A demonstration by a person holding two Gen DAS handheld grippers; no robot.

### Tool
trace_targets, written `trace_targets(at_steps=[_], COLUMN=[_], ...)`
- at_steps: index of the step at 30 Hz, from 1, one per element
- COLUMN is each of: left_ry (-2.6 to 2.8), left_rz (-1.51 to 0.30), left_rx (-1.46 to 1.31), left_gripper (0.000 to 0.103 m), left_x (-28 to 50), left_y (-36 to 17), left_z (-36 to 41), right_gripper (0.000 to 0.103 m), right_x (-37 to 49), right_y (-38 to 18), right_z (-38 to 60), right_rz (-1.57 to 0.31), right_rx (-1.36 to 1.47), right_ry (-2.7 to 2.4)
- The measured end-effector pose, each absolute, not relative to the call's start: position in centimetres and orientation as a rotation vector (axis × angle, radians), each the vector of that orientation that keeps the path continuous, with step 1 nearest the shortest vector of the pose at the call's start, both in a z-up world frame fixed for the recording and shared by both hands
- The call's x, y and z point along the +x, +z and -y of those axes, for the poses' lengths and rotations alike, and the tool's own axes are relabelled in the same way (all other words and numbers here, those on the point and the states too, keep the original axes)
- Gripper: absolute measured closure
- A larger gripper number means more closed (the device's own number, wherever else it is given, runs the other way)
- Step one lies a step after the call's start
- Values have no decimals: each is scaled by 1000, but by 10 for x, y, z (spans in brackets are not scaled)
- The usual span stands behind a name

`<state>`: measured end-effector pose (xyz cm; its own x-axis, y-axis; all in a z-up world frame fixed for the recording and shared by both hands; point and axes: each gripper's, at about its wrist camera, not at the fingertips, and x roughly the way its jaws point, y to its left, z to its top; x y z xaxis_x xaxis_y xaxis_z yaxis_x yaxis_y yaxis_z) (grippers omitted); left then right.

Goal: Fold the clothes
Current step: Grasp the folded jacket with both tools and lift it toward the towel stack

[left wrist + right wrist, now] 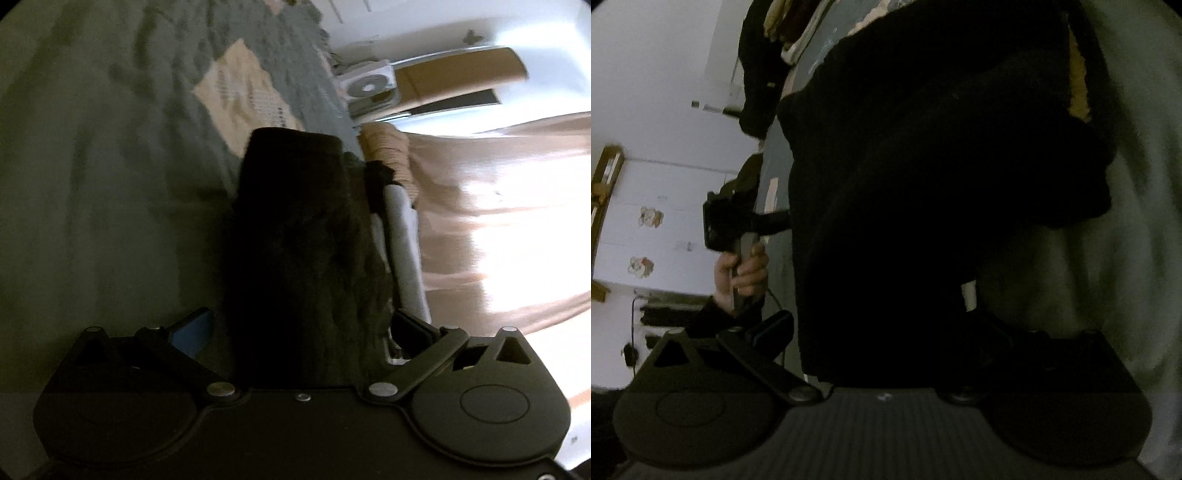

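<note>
Left wrist view: my left tongs (306, 325) pinch a black garment (295, 240) above the green bed (92, 184). My right tongs (886, 332) pinch it too. No writing is legible.

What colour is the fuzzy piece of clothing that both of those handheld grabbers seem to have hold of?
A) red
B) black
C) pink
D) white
B: the fuzzy garment filling the space between the left gripper fingers is black, and the same dark cloth fills the right gripper view above the grey-green bedspread.
</note>
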<state>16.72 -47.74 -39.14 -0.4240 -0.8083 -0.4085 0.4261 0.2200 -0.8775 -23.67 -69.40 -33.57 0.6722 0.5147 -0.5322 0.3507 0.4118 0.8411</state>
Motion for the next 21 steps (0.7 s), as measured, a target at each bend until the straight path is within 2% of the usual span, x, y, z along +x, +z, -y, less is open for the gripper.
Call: trace_targets(at_steps=[10,21], left_ry=[-1531,-1564], left_rz=[-1441,-1437], left_rx=[-381,-395], left_gripper=[1,1], left_x=[163,159], left_y=[-402,-402], left_z=[515,529], right_gripper=[0,1], right_x=[-245,-243], right_y=[-345,-343], right_z=[713,705], right_rz=[-846,-927], right_rx=[1267,1243], right_ry=[214,295])
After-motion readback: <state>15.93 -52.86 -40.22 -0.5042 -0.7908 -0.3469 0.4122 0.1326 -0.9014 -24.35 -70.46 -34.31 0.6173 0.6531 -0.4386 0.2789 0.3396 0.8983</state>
